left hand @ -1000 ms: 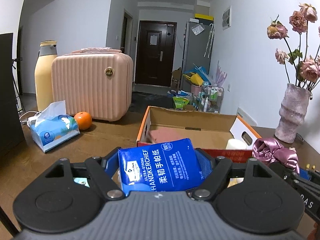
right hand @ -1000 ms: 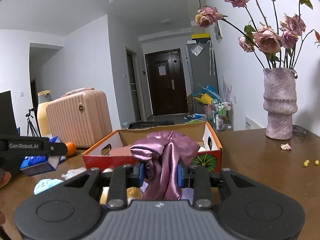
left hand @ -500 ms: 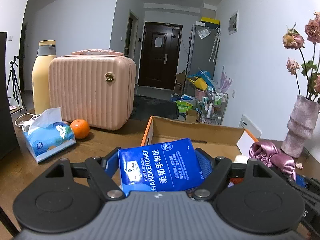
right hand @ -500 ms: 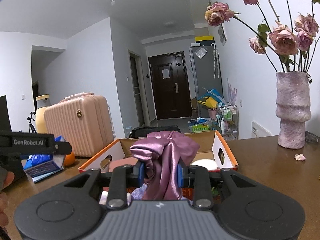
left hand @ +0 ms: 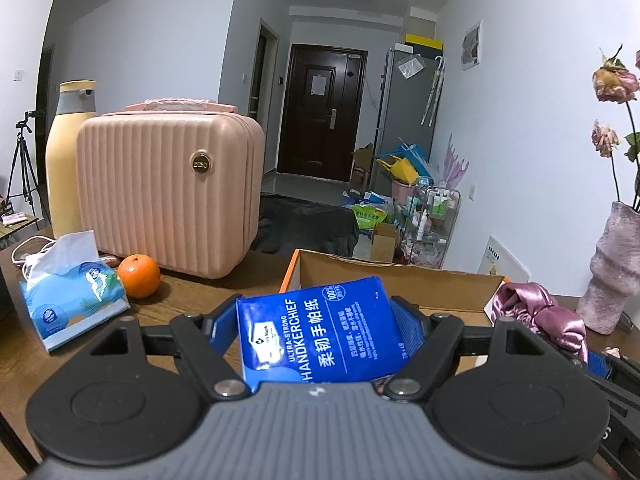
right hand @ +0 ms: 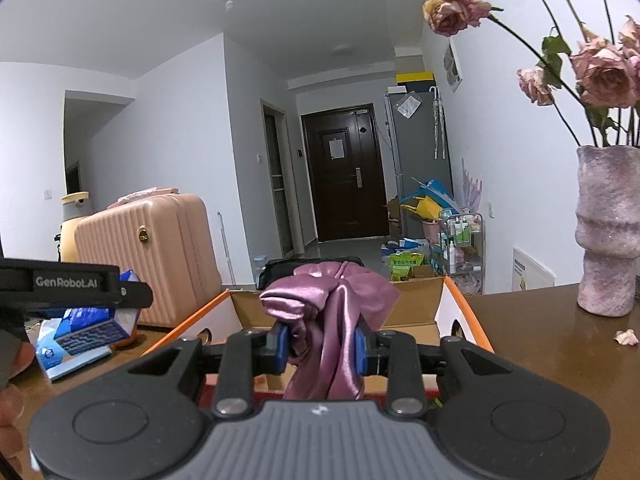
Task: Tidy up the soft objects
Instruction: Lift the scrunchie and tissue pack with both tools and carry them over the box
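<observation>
Mid-task: left gripper [left hand: 320,320] clamps a blue handkerchief-tissue pack [left hand: 318,340], right gripper [right hand: 320,346] pinches a crumpled mauve satin cloth [right hand: 328,320], neither yet in the open orange-edged cardboard box [right hand: 416,312] at frame centre.

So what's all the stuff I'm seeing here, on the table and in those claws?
handkerchief pack: 1, blue, in left gripper
satin cloth: 1, purple, in right gripper
cardboard box: 1, brown with orange edge, on table ahead
tissue pack: 1, light blue, table left
orange: 1, orange, beside tissue pack
case: 1, pink, behind orange
bottle: 1, yellow, left of case
vase: 1, mauve, with roses, table right
left gripper: 1, black, shut
right gripper: 1, black, shut
</observation>
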Tool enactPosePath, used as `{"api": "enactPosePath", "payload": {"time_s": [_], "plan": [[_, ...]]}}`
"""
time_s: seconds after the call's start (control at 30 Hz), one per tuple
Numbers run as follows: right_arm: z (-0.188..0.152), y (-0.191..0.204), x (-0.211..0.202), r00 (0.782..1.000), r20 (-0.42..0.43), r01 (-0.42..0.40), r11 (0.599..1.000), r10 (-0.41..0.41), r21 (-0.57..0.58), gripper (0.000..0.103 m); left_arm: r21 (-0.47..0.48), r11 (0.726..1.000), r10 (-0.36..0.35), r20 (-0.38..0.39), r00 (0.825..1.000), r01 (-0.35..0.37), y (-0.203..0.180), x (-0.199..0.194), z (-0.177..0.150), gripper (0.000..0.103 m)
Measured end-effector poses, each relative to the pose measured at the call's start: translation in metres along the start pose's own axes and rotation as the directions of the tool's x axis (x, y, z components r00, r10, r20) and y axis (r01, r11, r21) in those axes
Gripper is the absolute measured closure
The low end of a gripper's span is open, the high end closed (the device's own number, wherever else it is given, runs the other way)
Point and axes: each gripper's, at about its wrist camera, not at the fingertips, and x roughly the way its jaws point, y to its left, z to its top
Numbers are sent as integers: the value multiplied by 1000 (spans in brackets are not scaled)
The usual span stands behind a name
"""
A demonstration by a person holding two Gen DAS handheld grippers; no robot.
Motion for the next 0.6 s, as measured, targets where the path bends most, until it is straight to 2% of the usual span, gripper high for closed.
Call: {"api": "enactPosePath", "payload": {"time_s": [0.6], "plan": [[7, -6, 51, 1000, -18, -18, 999, 18, -39, 73, 25, 1000, 10, -10, 1000, -10, -7, 51, 11, 24]]}}
